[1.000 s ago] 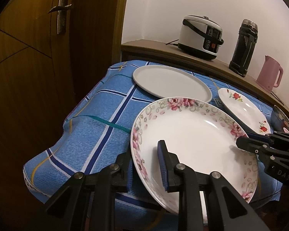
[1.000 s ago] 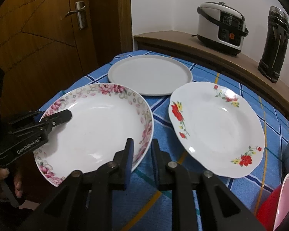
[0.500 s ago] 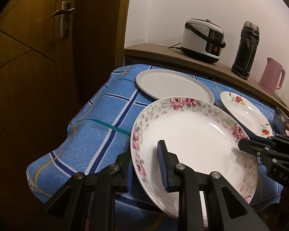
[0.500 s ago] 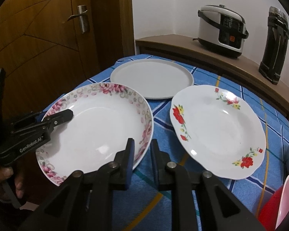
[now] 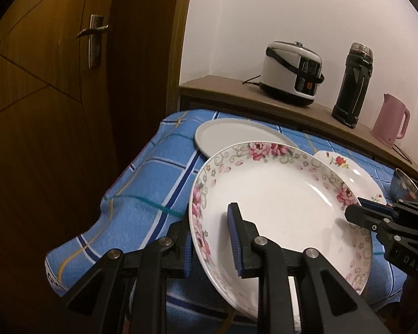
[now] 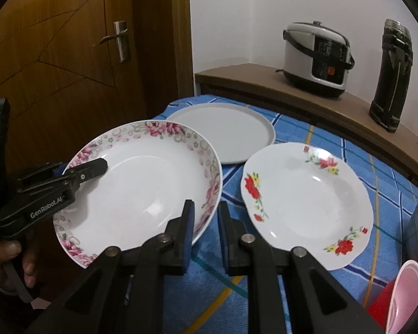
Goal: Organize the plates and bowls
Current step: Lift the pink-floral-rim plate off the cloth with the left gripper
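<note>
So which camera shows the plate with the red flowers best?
The right wrist view. There the red-flower plate lies whole on the blue cloth, rim and flowers all showing. In the left wrist view the pink-flower plate covers most of it; only a far slice with one red flower peeks out.

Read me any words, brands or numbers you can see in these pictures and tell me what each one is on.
"GenRobot.AI": white print on the side of the left gripper, seen from the right wrist.
White letters on the right gripper body, seen from the left wrist: partly cut off, not readable.
Rice cooker control panel: markings too small and blurred.
Plates: flowers only, no text.
</note>
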Action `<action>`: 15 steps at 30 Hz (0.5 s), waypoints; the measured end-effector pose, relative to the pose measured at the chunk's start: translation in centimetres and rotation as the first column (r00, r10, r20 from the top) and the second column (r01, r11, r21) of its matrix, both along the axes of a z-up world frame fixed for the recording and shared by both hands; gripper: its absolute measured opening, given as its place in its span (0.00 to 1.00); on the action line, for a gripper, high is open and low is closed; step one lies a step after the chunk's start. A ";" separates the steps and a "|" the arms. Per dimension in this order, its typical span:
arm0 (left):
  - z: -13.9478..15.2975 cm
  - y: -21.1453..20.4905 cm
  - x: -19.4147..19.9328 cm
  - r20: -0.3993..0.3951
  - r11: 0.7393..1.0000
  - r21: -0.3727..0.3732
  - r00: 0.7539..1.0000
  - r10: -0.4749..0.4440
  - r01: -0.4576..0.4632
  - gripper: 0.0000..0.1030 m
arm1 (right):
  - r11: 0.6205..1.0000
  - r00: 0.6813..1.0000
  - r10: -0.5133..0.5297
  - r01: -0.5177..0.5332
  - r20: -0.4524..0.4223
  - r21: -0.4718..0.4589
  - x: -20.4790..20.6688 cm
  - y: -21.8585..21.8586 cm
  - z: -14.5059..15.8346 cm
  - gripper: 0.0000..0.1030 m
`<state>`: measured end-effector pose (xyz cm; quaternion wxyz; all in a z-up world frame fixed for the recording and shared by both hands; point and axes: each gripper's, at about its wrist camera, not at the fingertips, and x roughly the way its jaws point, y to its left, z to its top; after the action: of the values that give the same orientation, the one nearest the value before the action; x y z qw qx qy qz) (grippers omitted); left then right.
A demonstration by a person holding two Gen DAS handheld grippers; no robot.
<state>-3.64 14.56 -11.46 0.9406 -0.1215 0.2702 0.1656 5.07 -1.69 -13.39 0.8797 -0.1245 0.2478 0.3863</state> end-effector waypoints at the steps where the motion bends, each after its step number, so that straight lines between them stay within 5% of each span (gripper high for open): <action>1: 0.2 0.0 0.1 0.006 1.000 0.004 1.000 -0.002 0.002 0.24 | 1.000 1.000 -0.002 0.002 0.004 0.004 0.0 -0.1 0.2 0.16; 15: 4.4 -0.2 2.0 0.114 0.997 0.071 0.993 -0.019 0.011 0.24 | 0.997 0.997 -0.035 0.031 0.069 0.065 1.2 -0.8 3.7 0.16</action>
<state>-1.68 14.35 -7.05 0.9595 -0.0957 0.2105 0.1609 6.31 -2.48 -9.66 0.8977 -0.1058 0.2062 0.3748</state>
